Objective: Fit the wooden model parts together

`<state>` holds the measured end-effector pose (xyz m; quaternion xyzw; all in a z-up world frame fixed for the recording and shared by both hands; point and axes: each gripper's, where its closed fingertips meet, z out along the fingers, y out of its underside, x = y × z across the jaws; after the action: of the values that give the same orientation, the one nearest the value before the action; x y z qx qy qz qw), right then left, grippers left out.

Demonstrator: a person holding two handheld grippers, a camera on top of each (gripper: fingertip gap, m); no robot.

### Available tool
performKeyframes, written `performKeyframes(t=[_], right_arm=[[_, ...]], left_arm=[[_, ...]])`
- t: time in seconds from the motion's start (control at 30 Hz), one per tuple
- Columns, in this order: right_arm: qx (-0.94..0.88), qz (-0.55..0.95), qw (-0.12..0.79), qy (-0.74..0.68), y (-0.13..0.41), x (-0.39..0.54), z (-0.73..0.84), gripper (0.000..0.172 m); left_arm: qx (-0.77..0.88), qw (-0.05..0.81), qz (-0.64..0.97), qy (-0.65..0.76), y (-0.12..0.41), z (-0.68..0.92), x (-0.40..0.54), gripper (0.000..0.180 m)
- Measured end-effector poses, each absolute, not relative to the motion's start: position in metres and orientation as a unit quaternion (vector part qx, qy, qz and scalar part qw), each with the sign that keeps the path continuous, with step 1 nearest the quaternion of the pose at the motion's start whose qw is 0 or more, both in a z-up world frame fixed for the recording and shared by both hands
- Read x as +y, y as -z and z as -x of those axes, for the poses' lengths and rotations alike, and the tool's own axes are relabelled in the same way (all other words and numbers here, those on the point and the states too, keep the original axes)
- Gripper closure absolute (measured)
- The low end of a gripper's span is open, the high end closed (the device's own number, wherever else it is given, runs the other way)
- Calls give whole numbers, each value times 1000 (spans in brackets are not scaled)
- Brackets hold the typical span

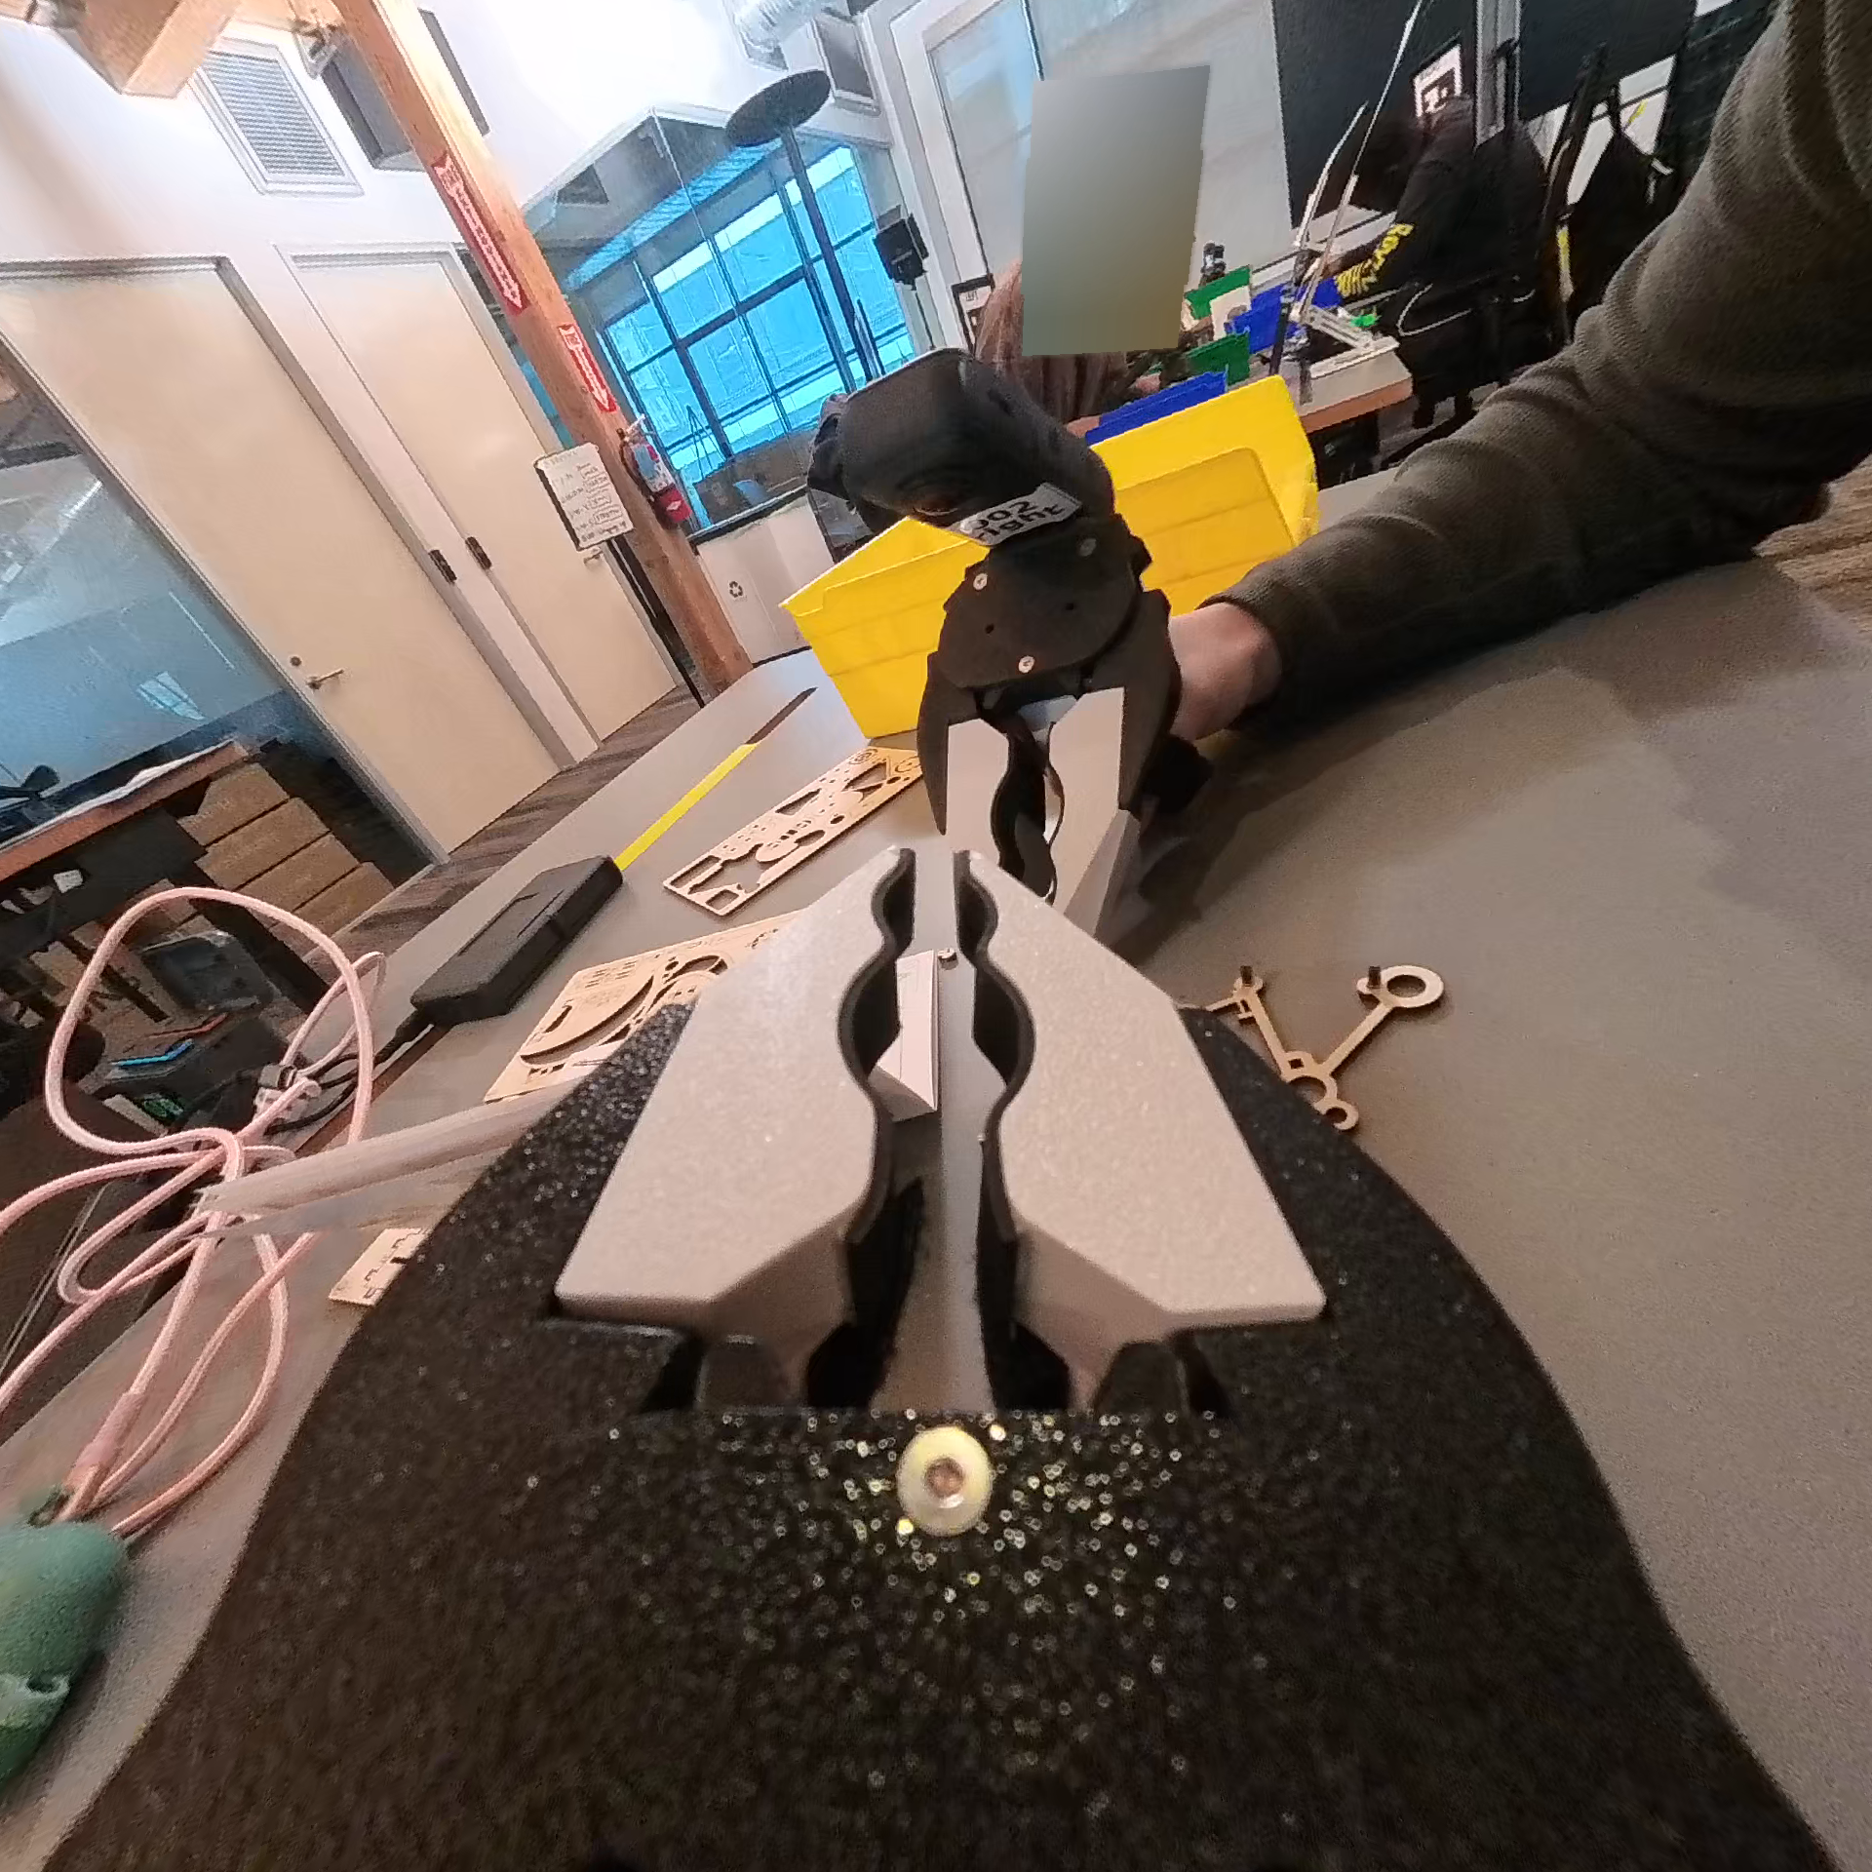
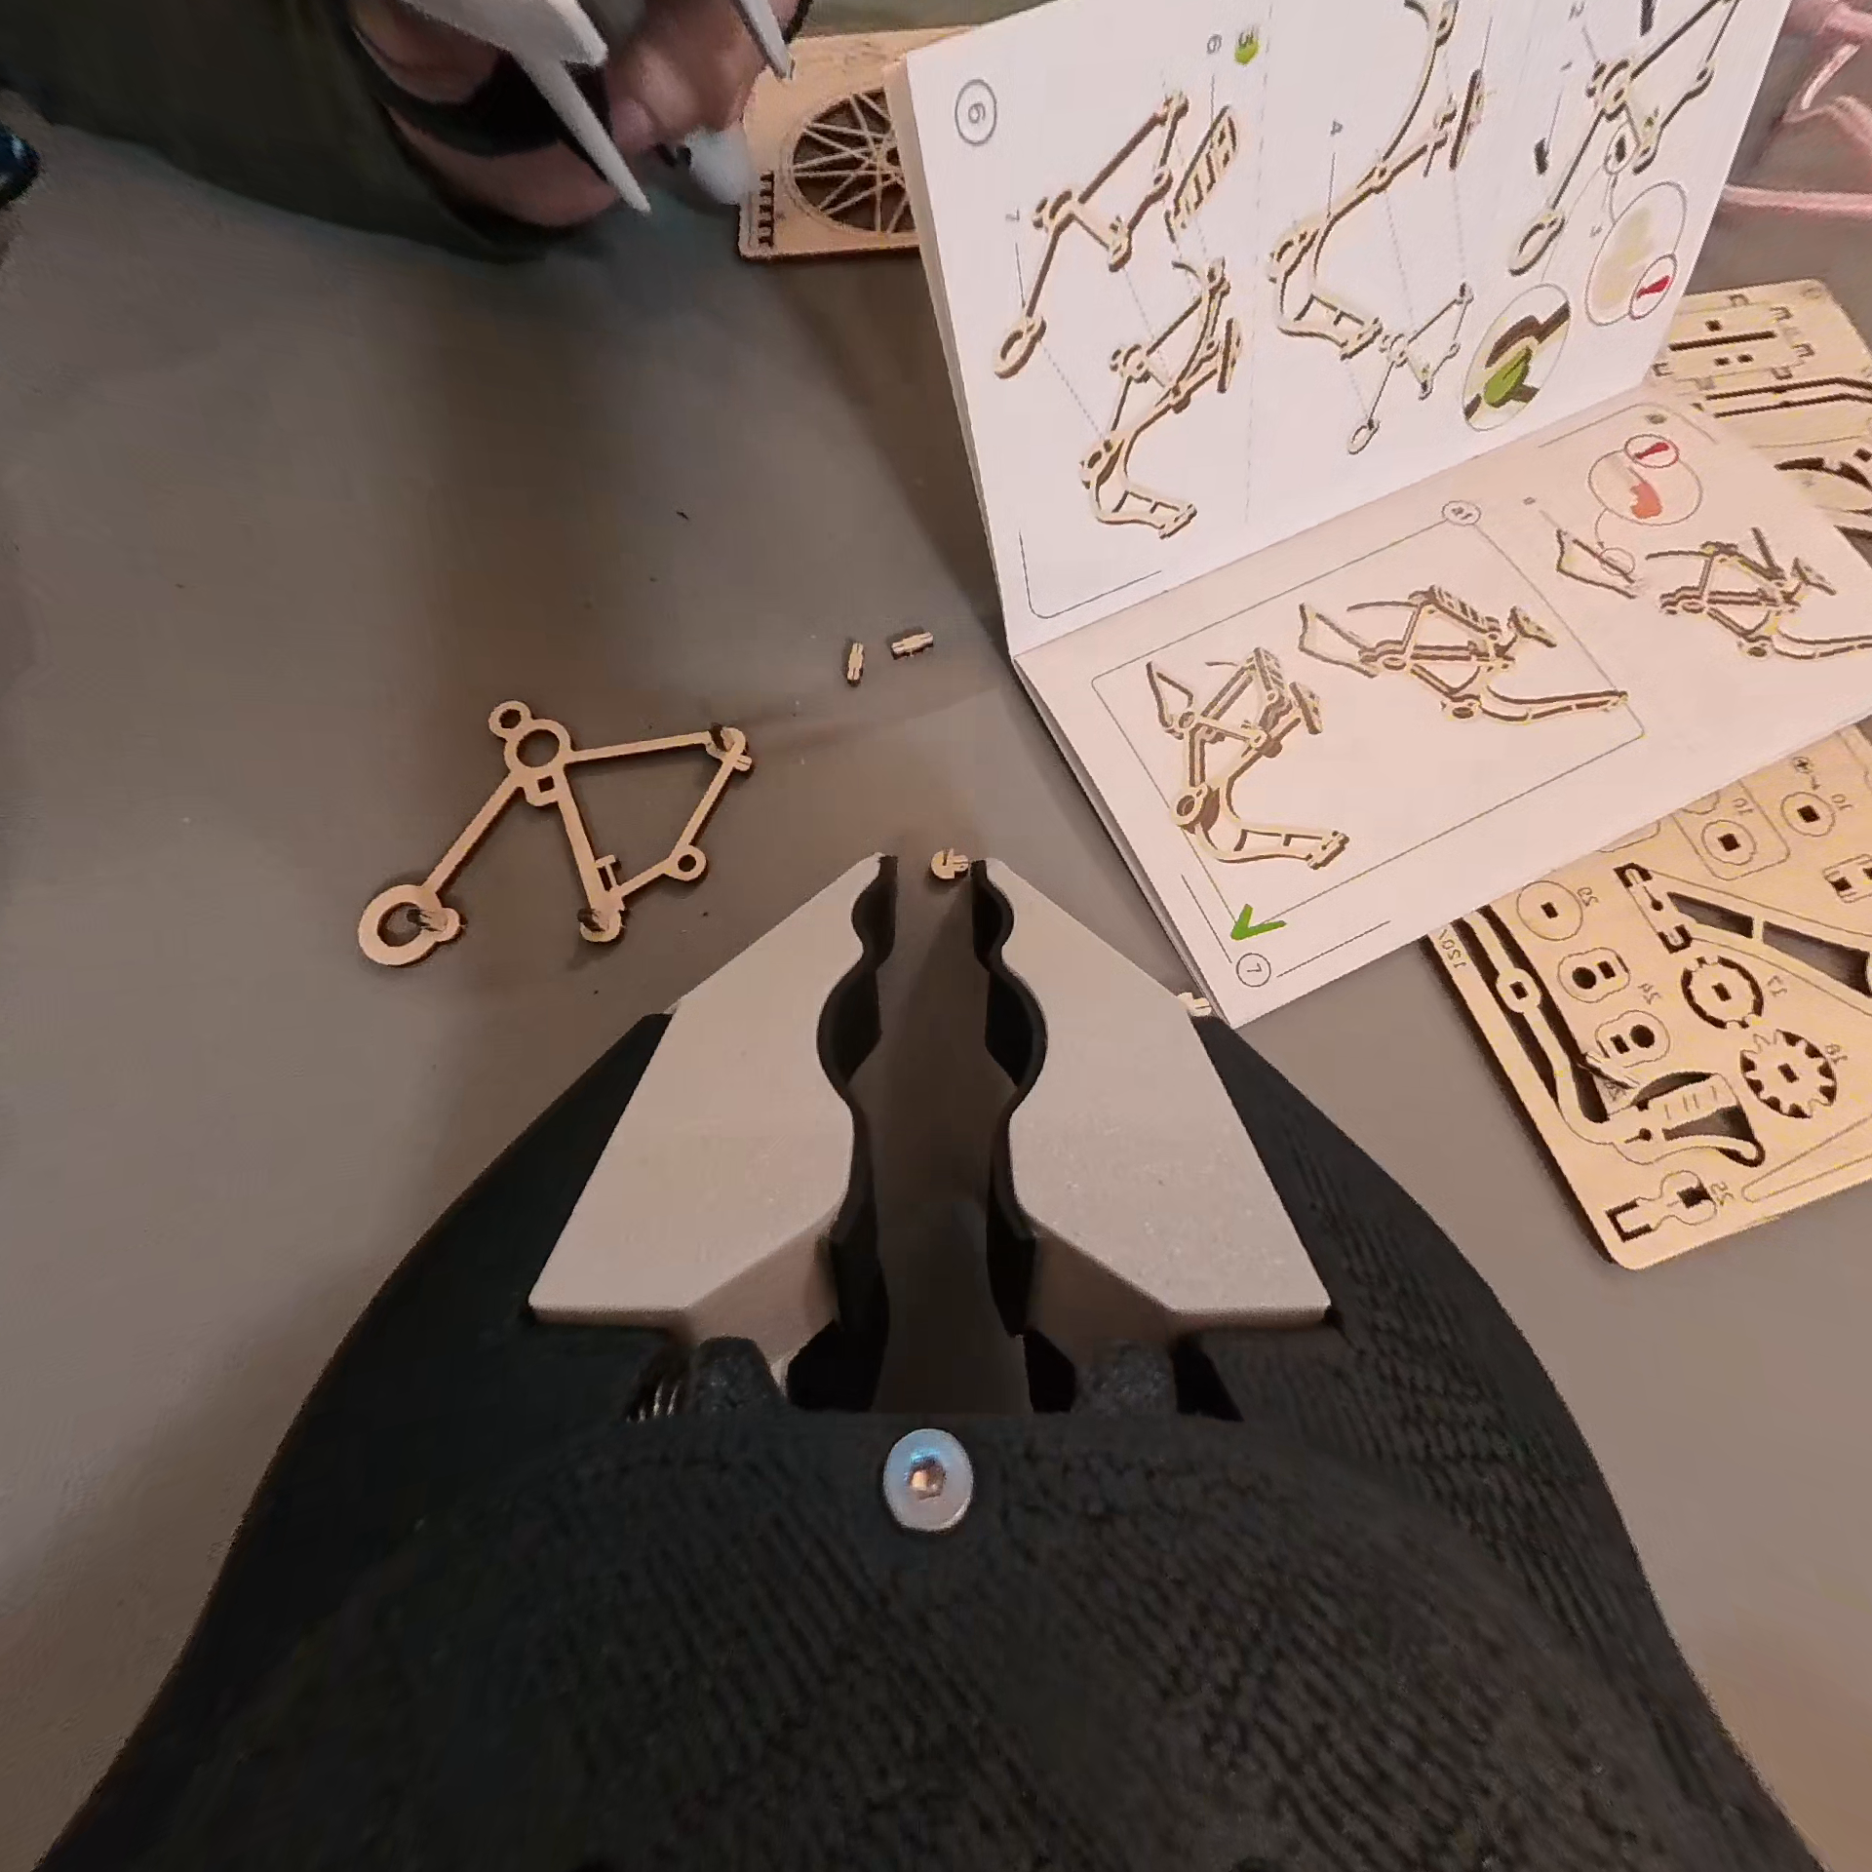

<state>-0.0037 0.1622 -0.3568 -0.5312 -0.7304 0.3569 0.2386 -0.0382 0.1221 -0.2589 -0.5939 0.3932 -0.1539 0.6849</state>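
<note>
Wooden peg (image 2: pixel 950 864) on table just beyond right gripper's (image 2: pixel 934 869) parted, empty fingers, nearer the right one.

Your desk (image 2: pixel 253 456) is plain grey. On it the wooden frame piece (image 2: pixel 567 831) and the cut-out sheets (image 2: pixel 1671 1064) are pale tan with dark burnt edges. The booklet (image 2: pixel 1368 405) is white, with tan drawings and small green and red marks. You see a bright yellow bin (image 1: pixel 1195 527), a pink cable (image 1: pixel 203 1064), and a flat black box (image 1: pixel 517 937). Both grippers have grey fingers (image 2: pixel 729 1114) with black wavy pads on a speckled black body.
</note>
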Motion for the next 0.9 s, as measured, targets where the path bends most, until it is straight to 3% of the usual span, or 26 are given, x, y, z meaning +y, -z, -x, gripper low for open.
performKeyframes(t=[0.03,0.13,0.23,0.4,0.73,0.9], right_arm=[[-731,530,238,-359,356,162,4,159],[-719,510,276,-383,342,160,7,163],[-672,476,375,-426,308,164,12,162],[-637,450,501,-376,290,186,17,162],[-699,470,457,-285,324,191,61,172],[-745,467,419,-228,348,187,64,172]], left_arm=[[394,684,594,155,259,38,122,175],[397,683,593,157,259,38,120,175],[397,681,598,144,261,39,123,172],[413,664,623,15,273,55,144,134],[515,589,613,-113,299,36,156,121],[505,512,682,-136,324,65,164,128]])
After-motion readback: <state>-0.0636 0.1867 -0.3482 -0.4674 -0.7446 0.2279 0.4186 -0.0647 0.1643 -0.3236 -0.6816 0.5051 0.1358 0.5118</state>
